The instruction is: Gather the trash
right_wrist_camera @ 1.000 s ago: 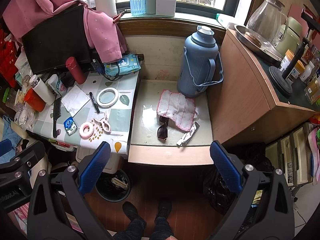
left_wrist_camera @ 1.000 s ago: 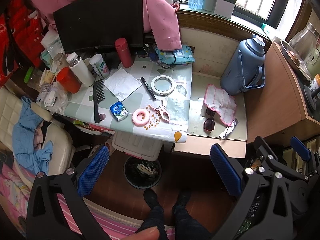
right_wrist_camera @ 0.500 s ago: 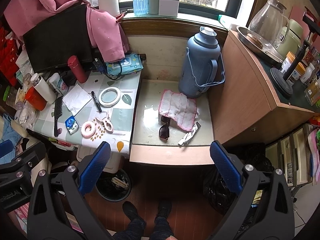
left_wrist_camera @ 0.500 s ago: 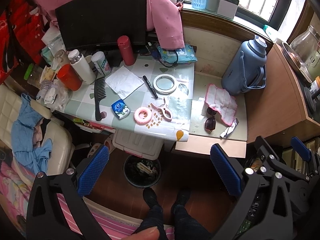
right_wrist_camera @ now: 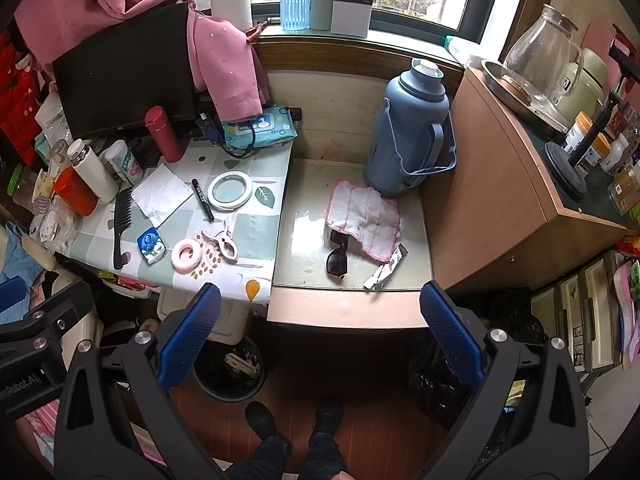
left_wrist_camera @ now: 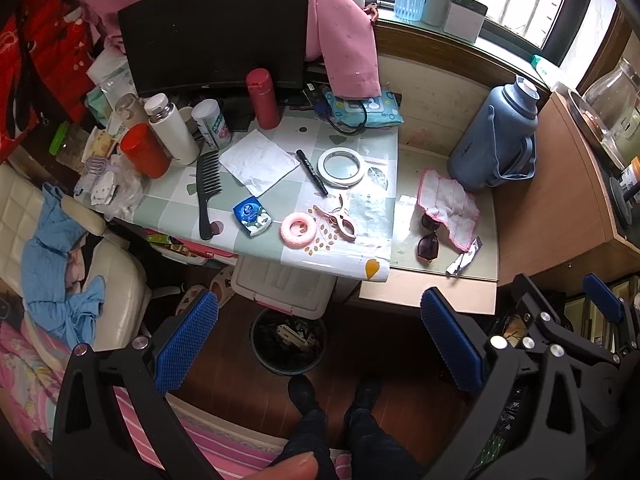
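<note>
A crumpled silver wrapper [left_wrist_camera: 464, 258] [right_wrist_camera: 385, 269] lies at the front right of the glass-topped desk, beside sunglasses [left_wrist_camera: 428, 240] [right_wrist_camera: 338, 254]. A white tissue [left_wrist_camera: 258, 162] [right_wrist_camera: 162, 194] lies on the tiled table. A black trash bin [left_wrist_camera: 289, 340] [right_wrist_camera: 230, 364] with litter in it stands on the floor under the table. My left gripper [left_wrist_camera: 320, 344] is open and empty, held high above the floor before the table. My right gripper [right_wrist_camera: 320, 332] is open and empty, above the desk's front edge.
The table holds a comb [left_wrist_camera: 208, 192], marker [left_wrist_camera: 312, 172], tape ring [left_wrist_camera: 341, 166], pink ring [left_wrist_camera: 298, 229], clip [left_wrist_camera: 340, 220], blue packet [left_wrist_camera: 252, 216], bottles and a monitor [left_wrist_camera: 216, 32]. A blue thermos [right_wrist_camera: 408, 128] and pink-edged cloth [right_wrist_camera: 364, 222] sit on the desk. A wooden cabinet [right_wrist_camera: 504, 184] stands right.
Both views have shifted slightly, with the table and desk drifting a little lower and right in frame. Both grippers stay open and empty.
</note>
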### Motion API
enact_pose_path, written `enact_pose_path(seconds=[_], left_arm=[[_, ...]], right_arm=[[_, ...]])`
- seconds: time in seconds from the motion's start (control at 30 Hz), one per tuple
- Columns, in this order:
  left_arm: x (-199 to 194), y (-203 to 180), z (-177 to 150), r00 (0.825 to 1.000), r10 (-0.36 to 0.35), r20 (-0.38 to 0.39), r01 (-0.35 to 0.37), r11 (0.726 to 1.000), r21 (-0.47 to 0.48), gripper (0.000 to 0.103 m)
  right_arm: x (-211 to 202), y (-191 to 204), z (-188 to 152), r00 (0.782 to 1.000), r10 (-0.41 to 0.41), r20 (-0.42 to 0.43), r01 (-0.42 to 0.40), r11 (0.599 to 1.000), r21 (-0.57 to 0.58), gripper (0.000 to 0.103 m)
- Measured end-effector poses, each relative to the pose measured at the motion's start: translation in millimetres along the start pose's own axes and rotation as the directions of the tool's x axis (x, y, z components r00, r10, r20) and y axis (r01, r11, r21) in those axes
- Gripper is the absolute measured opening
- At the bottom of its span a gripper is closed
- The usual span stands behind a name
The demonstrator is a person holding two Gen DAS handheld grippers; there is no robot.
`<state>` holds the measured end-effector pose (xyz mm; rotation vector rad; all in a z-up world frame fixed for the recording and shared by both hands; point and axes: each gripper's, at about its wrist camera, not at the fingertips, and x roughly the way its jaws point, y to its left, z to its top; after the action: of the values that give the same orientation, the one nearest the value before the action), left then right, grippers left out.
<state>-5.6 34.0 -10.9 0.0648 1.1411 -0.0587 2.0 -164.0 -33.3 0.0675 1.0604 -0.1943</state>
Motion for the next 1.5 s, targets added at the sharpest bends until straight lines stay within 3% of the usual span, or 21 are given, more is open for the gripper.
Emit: enact_pose_path(seconds=[1.5], left_arm=[[-11, 16, -13, 0.999, -0.037, 0.016, 0.036, 0.998, 0.045, 0.099]], right_arm=[[-23, 19, -24, 0.999, -0.047, 0.023, 0.045, 0.998, 0.050, 0.098]])
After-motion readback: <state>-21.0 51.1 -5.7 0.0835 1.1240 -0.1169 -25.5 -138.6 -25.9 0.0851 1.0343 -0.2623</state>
